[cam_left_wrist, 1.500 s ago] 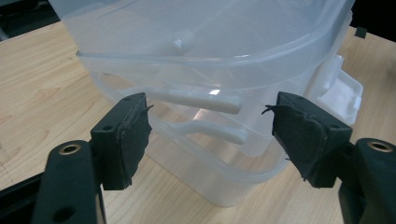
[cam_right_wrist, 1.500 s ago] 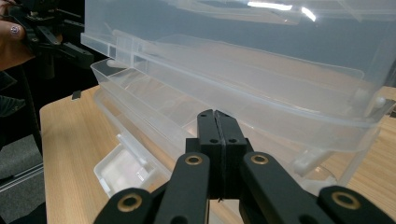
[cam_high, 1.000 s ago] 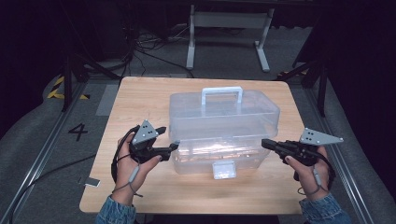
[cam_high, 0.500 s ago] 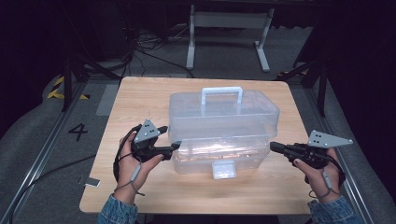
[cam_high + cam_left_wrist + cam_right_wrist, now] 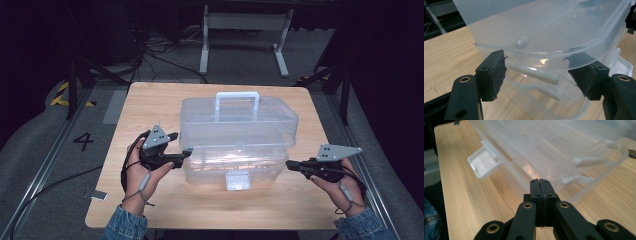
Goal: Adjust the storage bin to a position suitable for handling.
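Clear plastic box (image 5: 235, 135): left gripper (image 5: 186, 151) open astride its lid edge, right gripper (image 5: 289, 164) closed, empty

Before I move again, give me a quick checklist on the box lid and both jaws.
1. Front latch released: ok.
2. Lid raised off base: ok.
3. Left gripper jaws open astride the lid rim: ok.
4. Left jaws firmly bearing the lid: cannot tell.
5. Right gripper ready to grasp: not ok; jaws have just been opening but look almost together, nothing between them.
6. Right gripper clear of base: cannot tell.
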Motion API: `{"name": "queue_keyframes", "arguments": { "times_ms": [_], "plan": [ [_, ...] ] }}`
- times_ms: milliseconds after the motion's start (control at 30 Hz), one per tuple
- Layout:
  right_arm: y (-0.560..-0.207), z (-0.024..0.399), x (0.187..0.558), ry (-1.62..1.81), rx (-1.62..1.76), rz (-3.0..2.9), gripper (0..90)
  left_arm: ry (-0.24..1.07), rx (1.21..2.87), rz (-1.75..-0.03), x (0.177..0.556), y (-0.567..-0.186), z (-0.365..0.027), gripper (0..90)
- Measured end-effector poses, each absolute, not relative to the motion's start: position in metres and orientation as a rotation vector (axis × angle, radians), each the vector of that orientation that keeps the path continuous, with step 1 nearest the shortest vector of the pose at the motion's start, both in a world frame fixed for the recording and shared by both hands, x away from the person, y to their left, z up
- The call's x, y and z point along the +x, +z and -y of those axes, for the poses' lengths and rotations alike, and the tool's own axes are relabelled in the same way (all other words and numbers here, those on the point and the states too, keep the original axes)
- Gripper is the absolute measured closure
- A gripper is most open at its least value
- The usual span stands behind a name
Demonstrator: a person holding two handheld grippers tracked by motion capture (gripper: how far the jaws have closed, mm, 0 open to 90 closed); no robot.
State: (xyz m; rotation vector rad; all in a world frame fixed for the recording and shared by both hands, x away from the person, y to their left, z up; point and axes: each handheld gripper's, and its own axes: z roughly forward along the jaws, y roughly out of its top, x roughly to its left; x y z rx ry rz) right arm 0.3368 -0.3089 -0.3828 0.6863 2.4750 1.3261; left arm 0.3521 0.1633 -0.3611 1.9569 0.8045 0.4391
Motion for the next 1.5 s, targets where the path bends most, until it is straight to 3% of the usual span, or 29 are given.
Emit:
{"name": "queue_keyframes", "arguments": {
  "times_ms": [433, 1133, 1500],
  "plan": [
    [-0.394, 0.268, 0.350, 1.242, 0.419, -2.581, 74.3, 0.417, 1.943, -0.801, 0.356, -0.360, -0.163, 30.5],
    [-0.393, 0.258, 0.358, 1.171, 0.307, -2.651, 79.0, 0.469, 1.900, -0.858, 0.361, -0.361, -0.157, 28.7],
    [-0.392, 0.260, 0.359, 1.232, 0.288, -2.717, 85.0, 0.477, 1.867, -0.876, 0.366, -0.362, -0.154, 34.5]
  ]
}}
